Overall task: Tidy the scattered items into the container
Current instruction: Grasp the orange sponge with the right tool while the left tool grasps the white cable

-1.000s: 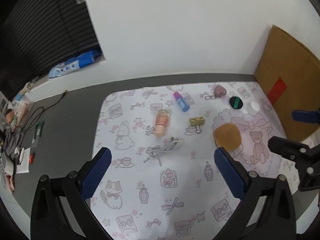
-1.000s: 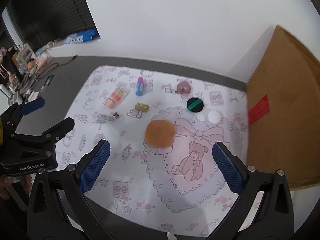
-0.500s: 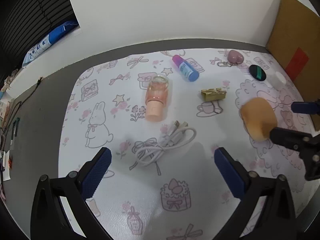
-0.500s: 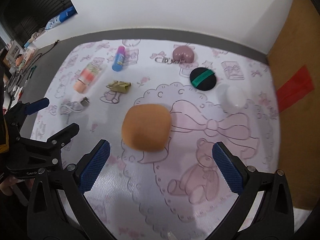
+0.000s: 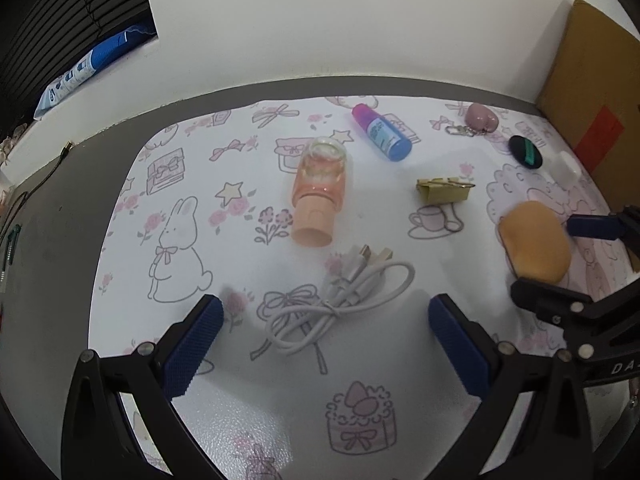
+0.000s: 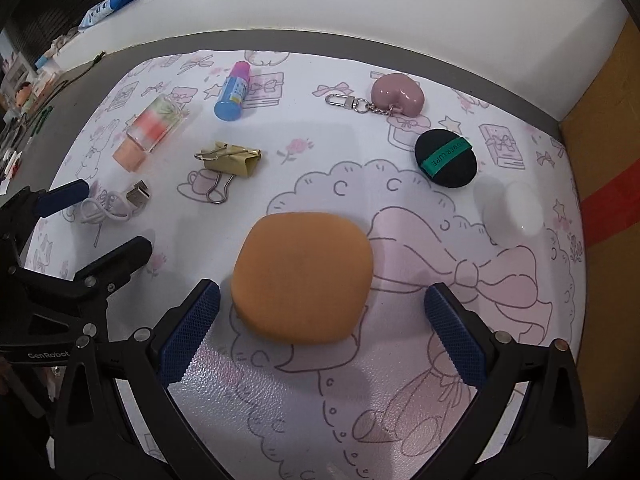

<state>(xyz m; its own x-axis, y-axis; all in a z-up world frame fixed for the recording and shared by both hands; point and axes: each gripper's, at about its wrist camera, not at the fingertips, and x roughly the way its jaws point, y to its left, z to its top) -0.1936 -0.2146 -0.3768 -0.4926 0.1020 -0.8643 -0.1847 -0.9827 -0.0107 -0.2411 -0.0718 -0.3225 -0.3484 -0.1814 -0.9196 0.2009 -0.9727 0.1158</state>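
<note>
Left gripper: jaws spread wide, holding nothing, poised low over the white cable, which lies between the two blue pads. I'd guess that is its pick.
Right gripper: jaws just as wide, nothing held; the orange sponge sits just ahead of them and a little towards the left pad, so it looks lined up for a grab from either side.
Why both at once: each hand seems to have chosen the item nearest to it, so the two do not cross over.
Worktop: covered by a white cloth printed with pink bears, bows and cakes; everything lies loose on it, apart from one another.
Count, scattered items: eight in all.
Cable: one, coiled loosely, its plugs pointing away from the left gripper.
Sponge: one.
Bottles: two, both on their sides: a pink bottle and a blue tube.
Binder clip: one, gold, wire handles towards the near side.
Keyring: one, a pink heart on a chain.
Black puff: one, with a green band.
White round object: one, blurred; I cannot say what it is.
Container: a brown cardboard box at the right edge is the likely one; only its outer wall shows.
Progress: nothing appears gathered yet.
</note>
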